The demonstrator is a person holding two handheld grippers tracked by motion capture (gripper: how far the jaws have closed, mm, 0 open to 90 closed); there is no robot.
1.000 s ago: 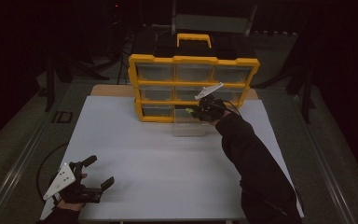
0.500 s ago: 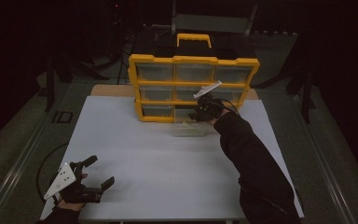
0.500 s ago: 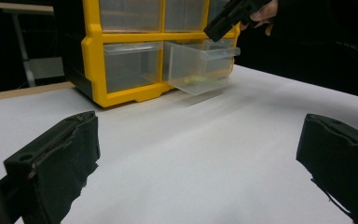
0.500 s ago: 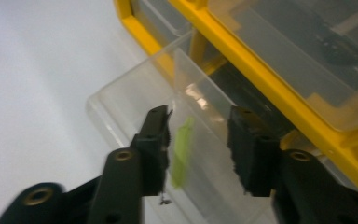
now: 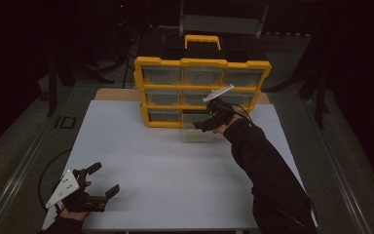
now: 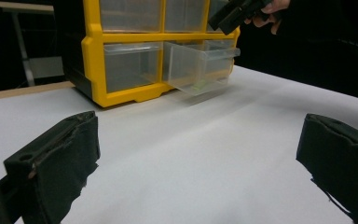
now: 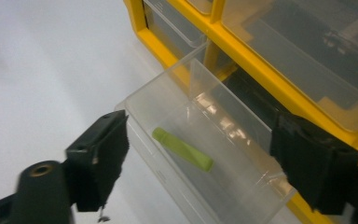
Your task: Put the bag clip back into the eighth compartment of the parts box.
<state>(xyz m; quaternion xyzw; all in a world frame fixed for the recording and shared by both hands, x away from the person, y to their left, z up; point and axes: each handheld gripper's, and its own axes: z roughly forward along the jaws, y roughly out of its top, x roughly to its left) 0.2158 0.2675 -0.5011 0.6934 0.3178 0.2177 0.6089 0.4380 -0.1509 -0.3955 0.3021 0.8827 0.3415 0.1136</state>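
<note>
Right gripper view looked down on a small green stick (image 7: pixel 182 149) that lay on the floor of a clear plastic drawer (image 7: pixel 168 100), pulled out from the bottom row of the yellow drawer cabinet (image 5: pixel 202 63). The right gripper (image 7: pixel 198 163) hung just above that drawer with its jaws spread wide, one on each side, gripping nothing. From the high view, the same gripper (image 5: pixel 205 124) sat in front of the cabinet's lower middle, a dark sleeve (image 5: pixel 268 170) behind it. The cabinet stood at the far side of the white table (image 5: pixel 175 170). Well apart, at the near left corner, the left gripper (image 5: pixel 104 185) rested with jaws wide and empty.
</note>
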